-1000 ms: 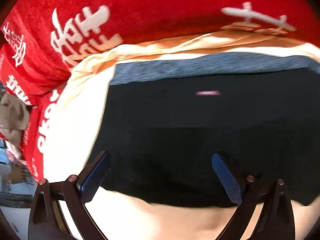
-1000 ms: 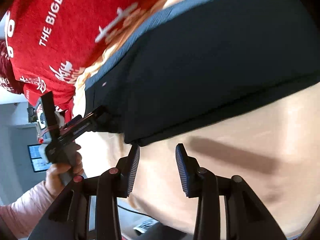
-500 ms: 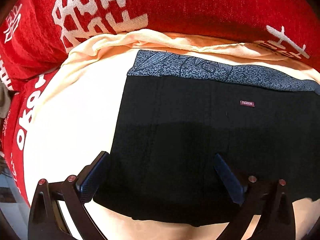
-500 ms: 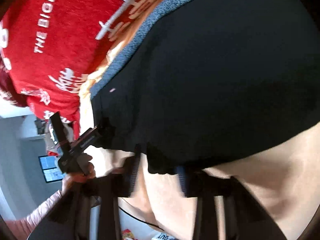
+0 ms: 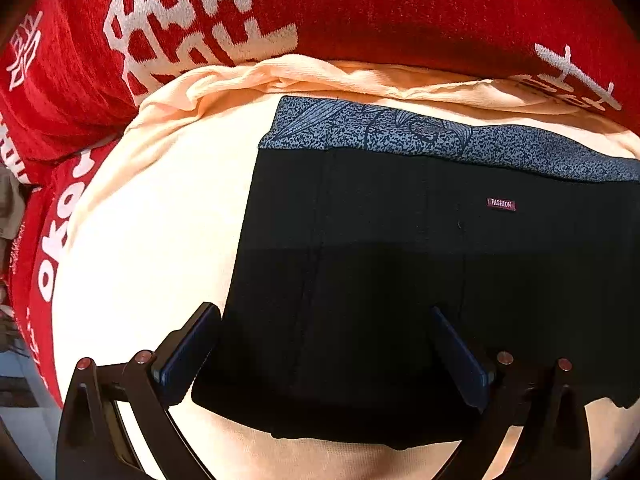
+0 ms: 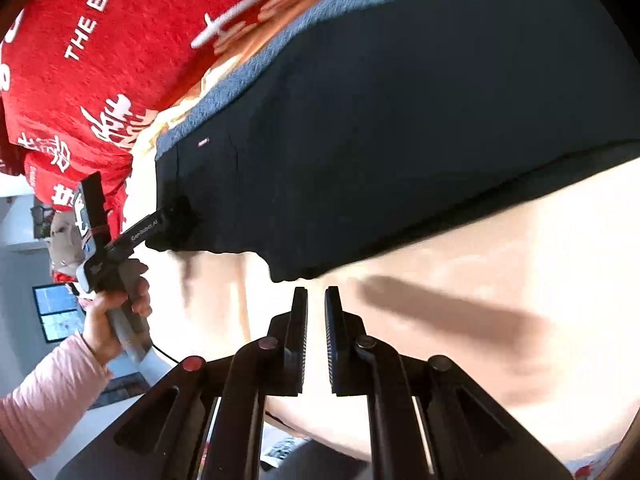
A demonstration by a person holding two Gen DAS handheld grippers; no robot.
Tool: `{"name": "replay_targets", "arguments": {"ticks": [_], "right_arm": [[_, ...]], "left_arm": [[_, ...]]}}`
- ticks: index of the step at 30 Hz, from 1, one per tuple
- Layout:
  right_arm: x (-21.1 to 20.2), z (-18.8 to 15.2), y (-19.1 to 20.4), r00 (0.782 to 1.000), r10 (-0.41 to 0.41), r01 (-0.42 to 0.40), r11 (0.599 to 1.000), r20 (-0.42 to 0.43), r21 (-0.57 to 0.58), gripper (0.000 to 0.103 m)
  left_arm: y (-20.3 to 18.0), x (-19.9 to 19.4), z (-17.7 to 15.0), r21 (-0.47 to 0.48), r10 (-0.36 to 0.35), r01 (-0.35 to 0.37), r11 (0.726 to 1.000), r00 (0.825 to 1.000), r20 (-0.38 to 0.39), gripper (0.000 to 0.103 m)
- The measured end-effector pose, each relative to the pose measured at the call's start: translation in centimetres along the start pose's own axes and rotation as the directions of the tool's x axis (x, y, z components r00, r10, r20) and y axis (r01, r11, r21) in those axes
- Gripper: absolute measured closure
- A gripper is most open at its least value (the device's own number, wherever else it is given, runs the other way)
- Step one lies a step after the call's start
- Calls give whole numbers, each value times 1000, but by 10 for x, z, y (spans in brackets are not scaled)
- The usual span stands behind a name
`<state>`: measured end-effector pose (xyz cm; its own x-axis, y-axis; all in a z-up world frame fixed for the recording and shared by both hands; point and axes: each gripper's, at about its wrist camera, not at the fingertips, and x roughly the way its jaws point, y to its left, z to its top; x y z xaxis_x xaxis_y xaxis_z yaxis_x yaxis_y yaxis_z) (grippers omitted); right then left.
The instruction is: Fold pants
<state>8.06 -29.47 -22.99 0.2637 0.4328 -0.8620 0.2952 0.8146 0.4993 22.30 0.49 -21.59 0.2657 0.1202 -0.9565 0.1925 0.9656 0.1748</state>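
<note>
Now your pants (image 5: 400,264) lie flat on the cream sheet (image 5: 152,240), waistband far.
Left hand-held gripper (image 5: 320,344) hangs spread over the near-left corner; right hand-held gripper (image 6: 316,300), nearly pressed together, pinches nothing, hem just ahead.

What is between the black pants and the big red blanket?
A strip of rumpled peach sheet lies between the pants and the red blanket, seen in the left wrist view.

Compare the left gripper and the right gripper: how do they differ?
The left gripper stands wide open over the black pants; the right gripper, which has just been closing, is nearly shut on nothing, over the cream sheet. Both point down.
</note>
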Motion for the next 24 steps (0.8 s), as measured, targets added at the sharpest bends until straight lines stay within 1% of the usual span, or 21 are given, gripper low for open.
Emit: {"name": "replay_targets", "arguments": {"ticks": [2, 4, 5, 7, 8, 9, 12, 14, 16, 19, 21, 23, 24], "right_arm": [[-16, 15, -1, 997, -44, 47, 998, 62, -39, 83], [-15, 39, -5, 993, -84, 90, 993, 87, -69, 82], [-9, 46, -8, 991, -103, 109, 991, 83, -76, 82], [12, 50, -21, 986, -165, 166, 984, 27, -65, 83], [17, 43, -30, 989, -143, 145, 989, 37, -41, 83], [11, 38, -32, 990, -118, 121, 992, 77, -25, 83], [0, 33, -33, 993, -115, 114, 993, 30, 32, 83], [-8, 39, -25, 996, -86, 85, 996, 30, 17, 83], [-13, 57, -3, 996, -60, 65, 995, 59, -79, 83], [2, 91, 33, 999, -1, 9, 985, 43, -174, 82], [31, 120, 74, 999, 44, -43, 965, -2, -258, 83], [60, 136, 111, 995, 87, -97, 943, -46, -318, 83], [73, 143, 126, 994, 95, -110, 933, -58, -344, 82]], "left_arm": [[-4, 0, 0, -2, 6, -6, 1000, 1000, 1, 0], [-6, -1, 2, -10, 9, -9, 1000, 1000, -2, 0], [-10, -4, 0, -13, 11, -11, 1000, 1000, -3, 0], [-11, -4, 0, -13, 14, -14, 1000, 1000, -5, 0], [-11, -5, -2, -12, 15, -15, 1000, 1000, -6, 0], [-12, -5, -1, -14, 16, -16, 1000, 1000, -11, 0], [-14, -10, 3, -25, 34, -35, 999, 999, -30, 0], [-14, -17, 7, -40, 33, -34, 999, 999, -14, 0], [-13, -26, 11, -60, 16, -15, 998, 1000, 19, 0], [-9, -25, 17, -75, 17, -14, 997, 999, 33, 0], [-3, -15, 15, -86, 18, -17, 996, 1000, 14, 0], [4, -10, 6, -119, -30, 31, 992, 999, 13, 0], [7, -8, 3, -142, -52, 54, 988, 998, 17, 0]]}}
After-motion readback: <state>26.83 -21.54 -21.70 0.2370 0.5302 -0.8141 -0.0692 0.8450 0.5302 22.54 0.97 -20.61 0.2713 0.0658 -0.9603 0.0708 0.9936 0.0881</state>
